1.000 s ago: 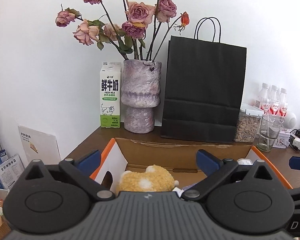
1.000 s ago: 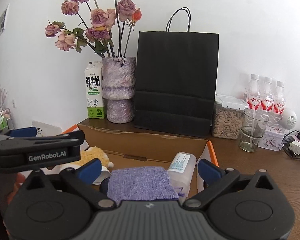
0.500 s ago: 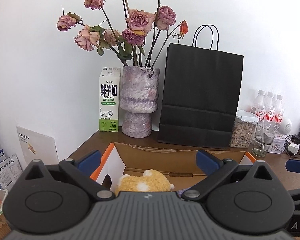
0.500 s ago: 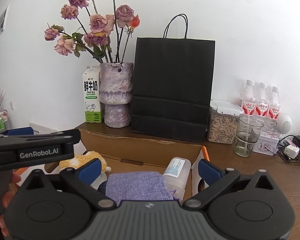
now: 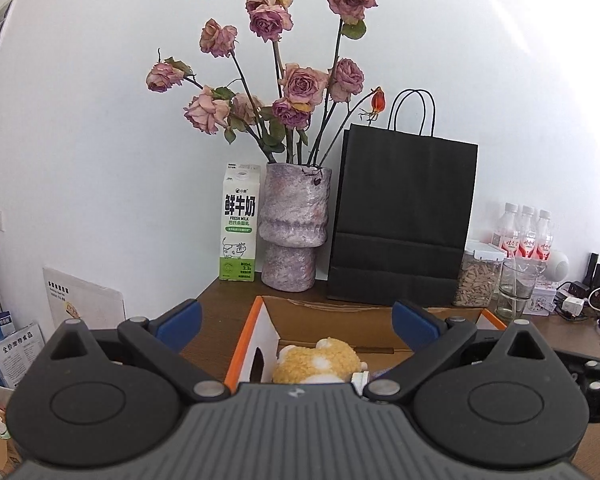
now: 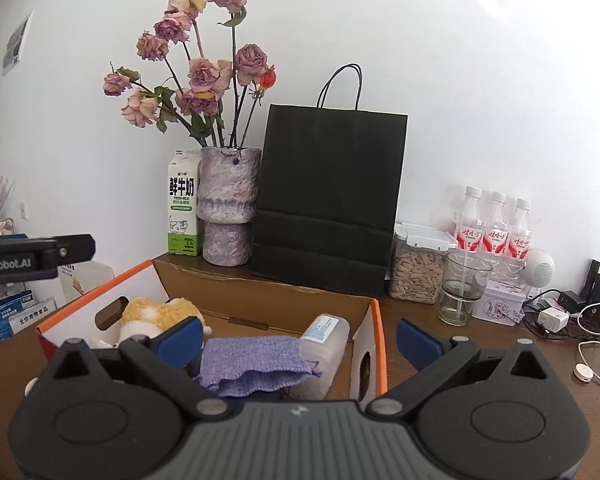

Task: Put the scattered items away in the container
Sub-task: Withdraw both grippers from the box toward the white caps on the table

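An open cardboard box with orange edges (image 6: 284,300) (image 5: 252,320) sits on the brown table. Inside lie a yellow plush toy (image 6: 156,314) (image 5: 320,358), a purple knit pouch (image 6: 252,362) and a white plastic bottle with a label (image 6: 324,340). My right gripper (image 6: 298,338) is open, raised in front of the box with nothing between its blue fingers. My left gripper (image 5: 296,322) is open too, above the box's near side, and holds nothing. In the right wrist view the left gripper's body (image 6: 36,258) shows at the left edge.
Along the wall stand a milk carton (image 5: 240,224), a vase of dried roses (image 5: 294,228), a black paper bag (image 5: 404,220), a seed jar (image 6: 418,272), a glass (image 6: 462,288) and water bottles (image 6: 494,224). Cables and chargers (image 6: 568,320) lie at the right.
Both grippers have pulled back and risen from the box, so more wall and flowers show. The items in the box have not moved. Both stay open.
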Motion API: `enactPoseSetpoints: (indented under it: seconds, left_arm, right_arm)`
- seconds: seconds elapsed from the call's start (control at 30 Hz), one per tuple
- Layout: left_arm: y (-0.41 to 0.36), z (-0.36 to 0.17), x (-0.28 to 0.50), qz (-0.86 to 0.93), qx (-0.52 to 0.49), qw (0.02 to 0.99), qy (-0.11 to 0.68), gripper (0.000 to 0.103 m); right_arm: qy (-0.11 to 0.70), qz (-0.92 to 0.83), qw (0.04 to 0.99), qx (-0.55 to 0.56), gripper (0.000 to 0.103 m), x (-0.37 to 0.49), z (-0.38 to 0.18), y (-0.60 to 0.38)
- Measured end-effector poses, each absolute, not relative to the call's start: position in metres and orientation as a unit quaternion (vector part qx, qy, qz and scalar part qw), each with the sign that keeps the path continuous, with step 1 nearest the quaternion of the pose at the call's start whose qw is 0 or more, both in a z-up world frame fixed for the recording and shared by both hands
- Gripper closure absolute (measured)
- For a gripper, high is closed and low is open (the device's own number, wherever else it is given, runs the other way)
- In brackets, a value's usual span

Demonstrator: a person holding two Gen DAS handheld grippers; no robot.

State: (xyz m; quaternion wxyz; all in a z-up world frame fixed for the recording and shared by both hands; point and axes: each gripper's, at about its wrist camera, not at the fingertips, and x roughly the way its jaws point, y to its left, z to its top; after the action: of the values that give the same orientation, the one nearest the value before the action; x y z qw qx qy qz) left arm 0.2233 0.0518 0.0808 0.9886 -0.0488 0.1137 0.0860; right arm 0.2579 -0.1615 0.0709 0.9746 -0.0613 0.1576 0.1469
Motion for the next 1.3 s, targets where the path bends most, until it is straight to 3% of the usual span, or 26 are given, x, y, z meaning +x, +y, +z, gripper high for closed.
enactPoseSetpoints:
  seconds: [0.3,0.63,1.3]
  left_arm:
    - [0.077,0.066,0.187,0.103,-0.032,0.986,0.129,0.000]
    - [0.102,0.035,0.156,0.115,-0.027,0.976,0.183,0.000]
    - [0.112,-0.017,0.173,0.094,-0.041,0.943,0.318,0.000]
  right_arm:
    - [0.157,0.125,0.977,-0.069,0.000,0.222,0.057,-0.191]
    - [0.229,0.078,0.969,-0.056,0.000,0.209,0.008,-0.234]
    - [0.341,0.067,0.938,-0.011,0.000,0.233,-0.035,-0.265]
